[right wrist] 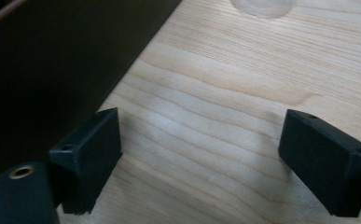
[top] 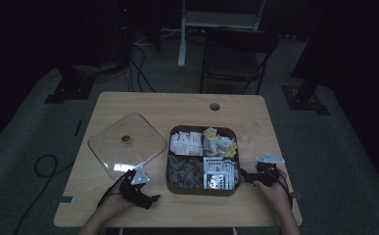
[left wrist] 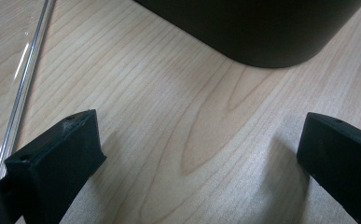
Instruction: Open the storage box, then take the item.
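On the wooden tabletop (top: 128, 103), a dark square box (top: 202, 192) with rounded corners is sitting near the middle, slightly toward the near edge, and its clear lid (top: 123, 147) is lying flat to the left of it, apart from the box, with its small brass-coloured knob (top: 126, 139) pointing up. Judging by this, the lid is resting aside so that the four compartments are staying open to reach. The far left compartment is holding white paper packets (top: 185, 143), the far right one is holding yellow and white packets (top: 220, 143), the near left one is holding darker, greyish sachets (top: 184, 170), and the near right one is holding silvery white printed packets (top: 220, 174). The left tool (top: 148, 199) is resting low on the tabletop just near the lid's near corner and left of the box; in the left gripper view its jaws are standing wide apart over bare wood, holding nothing, with the lid's glassy edge (left wrist: 22, 88) at the left and the box's rounded corner (left wrist: 262, 32) ahead. The right tool (top: 243, 175) is lying just beside the box's right wall, near its near right corner; in the right gripper view its jaws are also standing wide and empty, with the dark wall (right wrist: 66, 60) at the left. Both seem to be flanking the box, probably ready for the packets or the lid.
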A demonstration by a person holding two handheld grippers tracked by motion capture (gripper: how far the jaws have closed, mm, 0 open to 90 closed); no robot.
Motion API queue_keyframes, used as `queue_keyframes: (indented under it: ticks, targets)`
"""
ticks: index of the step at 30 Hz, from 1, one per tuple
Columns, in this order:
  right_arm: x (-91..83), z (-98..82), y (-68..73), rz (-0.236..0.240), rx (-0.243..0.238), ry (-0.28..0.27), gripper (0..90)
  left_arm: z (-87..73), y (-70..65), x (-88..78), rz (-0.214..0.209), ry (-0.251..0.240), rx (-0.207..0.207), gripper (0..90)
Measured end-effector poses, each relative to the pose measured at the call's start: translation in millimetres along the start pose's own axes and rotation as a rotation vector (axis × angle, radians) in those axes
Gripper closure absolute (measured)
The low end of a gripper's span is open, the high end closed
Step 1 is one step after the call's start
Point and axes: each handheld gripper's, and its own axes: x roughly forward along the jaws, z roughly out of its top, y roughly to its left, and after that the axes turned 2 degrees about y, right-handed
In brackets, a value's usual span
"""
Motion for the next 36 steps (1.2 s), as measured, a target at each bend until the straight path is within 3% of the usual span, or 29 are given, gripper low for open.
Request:
queue_keyframes:
  ticks: [6,13,17,27,33,36]
  targets:
    - [0.2,0.2,0.8,-0.003,0.005,0.001,12.8,0.0,0.1,0.0,0.0,0.0,0.001,0.3]
    - [-3.0,-1.2,-1.0,0.033,0.0,-0.008,14.7,-0.2,0.3,-0.2,-0.002,0.0,0.001,0.3]
    - [-13.2,2.8,-3.3,0.039,0.01,-0.042,18.0,-0.3,0.4,-0.3,-0.004,0.0,0.003,0.3]
    - [-43.0,28.4,-5.1,0.1,-0.001,-0.141,21.4,-0.4,0.4,-0.2,-0.003,0.0,0.003,0.3]
    - [-50.0,48.7,-0.3,0.138,-0.031,-0.185,22.2,-0.4,0.4,-0.2,-0.003,0.0,0.003,0.3]
    - [-49.9,58.2,4.0,0.166,-0.044,-0.18,27.4,-0.4,0.5,-0.2,-0.003,0.0,0.003,0.3]
